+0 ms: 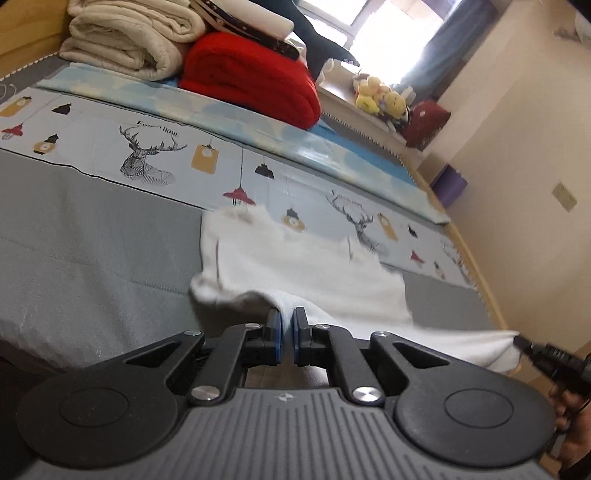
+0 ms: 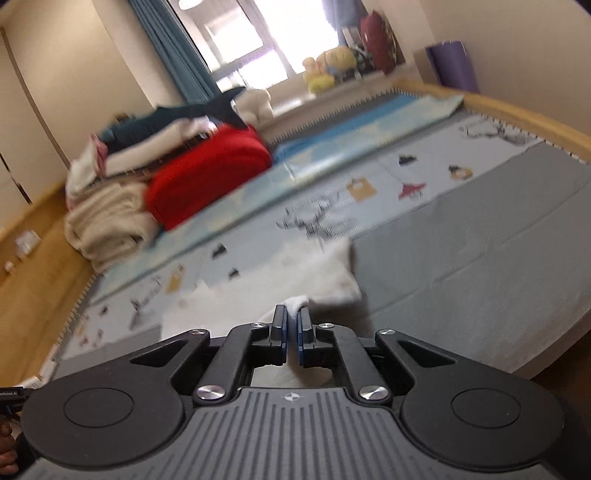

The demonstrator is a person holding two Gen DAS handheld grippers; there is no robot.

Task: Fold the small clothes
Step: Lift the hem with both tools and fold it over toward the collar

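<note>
daylight, blown-out window [image 1: 373, 33] | right view motion-blurred | fisheye edges bent

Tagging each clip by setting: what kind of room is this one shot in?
Most likely a bedroom. The work surface looks like a bed with a grey printed sheet in a wooden frame, folded cream and red blankets stacked at one end, and plush toys by the curtained window.

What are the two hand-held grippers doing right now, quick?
Left hand-held gripper: closed, pinching the white cloth.
Right hand-held gripper: closed, pinching another edge of the same cloth.
</note>
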